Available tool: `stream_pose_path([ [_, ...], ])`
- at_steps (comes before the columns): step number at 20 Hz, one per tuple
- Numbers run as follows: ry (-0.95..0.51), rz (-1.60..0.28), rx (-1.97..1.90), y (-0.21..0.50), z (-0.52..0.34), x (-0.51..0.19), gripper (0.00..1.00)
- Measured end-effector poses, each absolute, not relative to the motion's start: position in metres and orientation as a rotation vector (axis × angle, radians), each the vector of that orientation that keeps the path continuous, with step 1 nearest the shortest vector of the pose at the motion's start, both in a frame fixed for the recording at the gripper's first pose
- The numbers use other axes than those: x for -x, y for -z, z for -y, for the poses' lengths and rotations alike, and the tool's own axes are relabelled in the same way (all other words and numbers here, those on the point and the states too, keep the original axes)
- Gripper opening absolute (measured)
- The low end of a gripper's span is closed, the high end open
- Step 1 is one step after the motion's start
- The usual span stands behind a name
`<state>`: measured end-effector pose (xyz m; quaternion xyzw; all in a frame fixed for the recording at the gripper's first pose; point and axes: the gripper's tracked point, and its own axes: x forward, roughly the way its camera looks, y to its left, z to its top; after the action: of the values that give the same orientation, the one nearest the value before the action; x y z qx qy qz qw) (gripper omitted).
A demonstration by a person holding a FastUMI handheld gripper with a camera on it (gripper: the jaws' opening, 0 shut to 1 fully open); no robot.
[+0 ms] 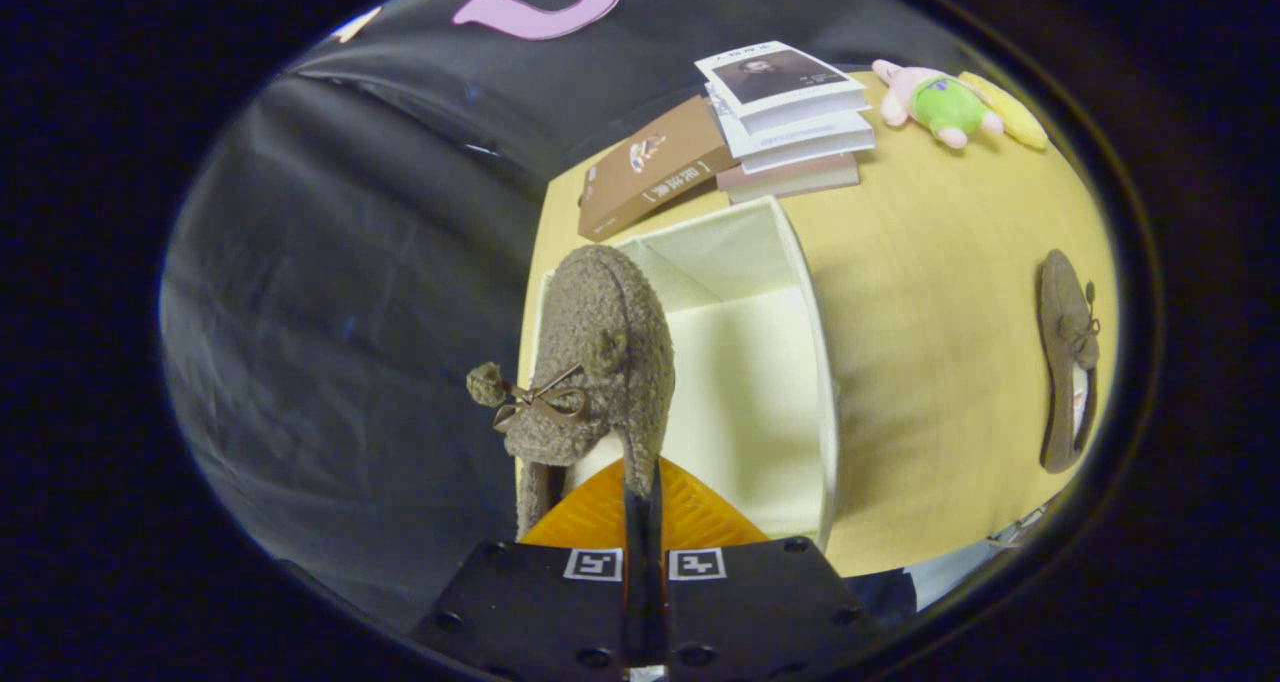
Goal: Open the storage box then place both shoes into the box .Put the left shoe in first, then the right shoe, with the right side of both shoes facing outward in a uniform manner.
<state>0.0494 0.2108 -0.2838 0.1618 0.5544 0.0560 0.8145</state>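
Note:
My gripper [641, 492] is shut on the rim of a fuzzy brown shoe [600, 362] with a bow and pompom, which hangs toe-away just ahead of the fingers. The shoe hovers over the near left part of the open cream storage box [800, 292], whose pale inside shows beyond and to the right of the fingers. A second brown shoe [1068, 357] of the same kind lies on the yellow table [930, 382], well to the right of the box.
Beyond the box lie a brown book [650, 167] and a stack of books [795, 117]. A pink and green plush toy [935, 102] rests at the far right of the table. Black cloth hangs left of the table edge.

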Motion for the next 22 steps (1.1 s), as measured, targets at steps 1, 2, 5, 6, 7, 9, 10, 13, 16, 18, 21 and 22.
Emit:
stream_pose_path([
  [1,-0.105,-1.201,-0.336,0.293,-0.215,-0.049,0.03],
  [2,-0.1,-1.223,-0.333,0.303,-0.219,-0.05,0.03],
  [5,-0.073,-1.281,-0.309,0.329,-0.223,-0.052,0.03],
  [6,-0.063,-1.294,-0.3,0.336,-0.224,-0.053,0.03],
  [7,-0.059,-1.31,-0.287,0.342,-0.224,-0.052,0.03],
  [9,-0.057,-1.329,-0.271,0.35,-0.224,-0.052,0.03],
  [10,-0.055,-1.335,-0.263,0.351,-0.224,-0.051,0.03],
  [13,-0.059,-1.335,-0.254,0.358,-0.223,-0.053,0.04],
  [16,-0.126,-1.347,-0.309,0.351,-0.239,-0.051,0.29],
  [18,-0.186,-1.365,-0.363,0.346,-0.252,-0.05,0.53],
  [21,-0.214,-1.365,-0.398,0.325,-0.252,-0.041,0.89],
  [22,-0.235,-1.354,-0.41,0.318,-0.253,-0.041,1.0],
])
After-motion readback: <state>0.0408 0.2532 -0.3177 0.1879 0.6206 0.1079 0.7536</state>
